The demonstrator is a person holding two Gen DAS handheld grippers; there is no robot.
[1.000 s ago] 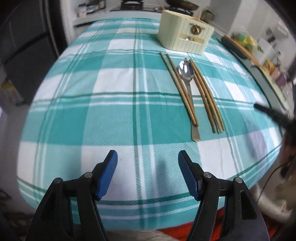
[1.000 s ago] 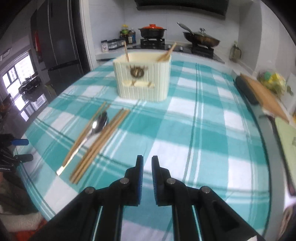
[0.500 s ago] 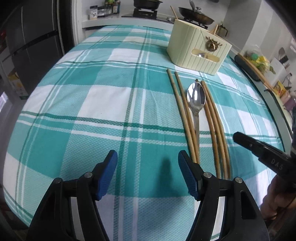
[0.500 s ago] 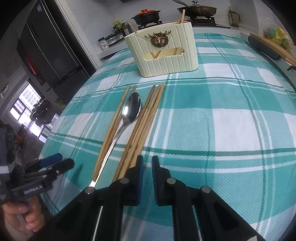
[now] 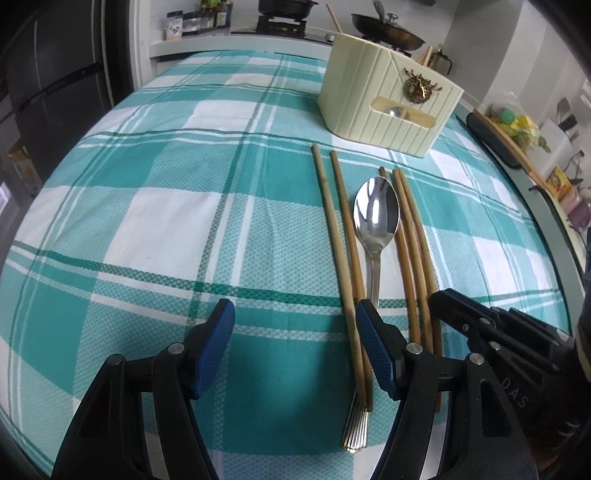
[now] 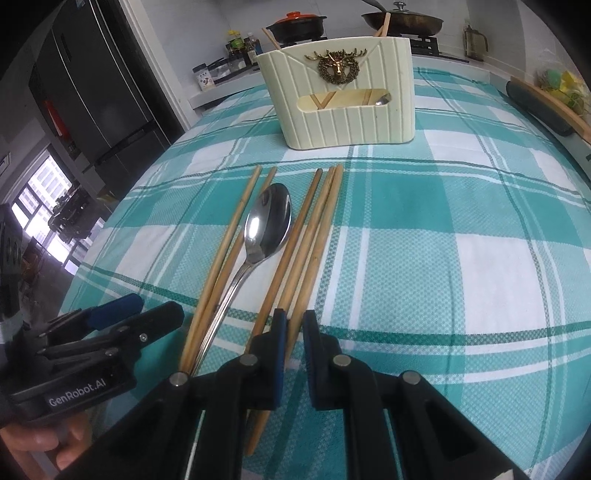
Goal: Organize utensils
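A silver spoon (image 5: 376, 218) (image 6: 267, 223) lies on the checked tablecloth between two chopsticks (image 5: 338, 229) (image 6: 231, 236) on its left and three chopsticks (image 5: 415, 243) (image 6: 314, 236) on its right. A cream utensil holder (image 5: 388, 99) (image 6: 340, 92) stands behind them, with chopsticks and a spoon inside. My left gripper (image 5: 295, 332) is open, its right finger over the left chopsticks' near ends. My right gripper (image 6: 293, 328) is nearly shut, empty, above the right chopsticks' near ends; it also shows in the left wrist view (image 5: 480, 325).
The teal and white tablecloth (image 5: 166, 229) covers the table. A dark tray with a wooden board (image 6: 546, 103) lies at the right edge. A stove with pots (image 6: 295, 26) and a dark fridge (image 6: 92, 92) stand behind the table.
Both grippers have moved forward and closer to the utensils. The left gripper's right finger now overlaps the left chopsticks; the right gripper's fingers sit over the right chopsticks' ends.
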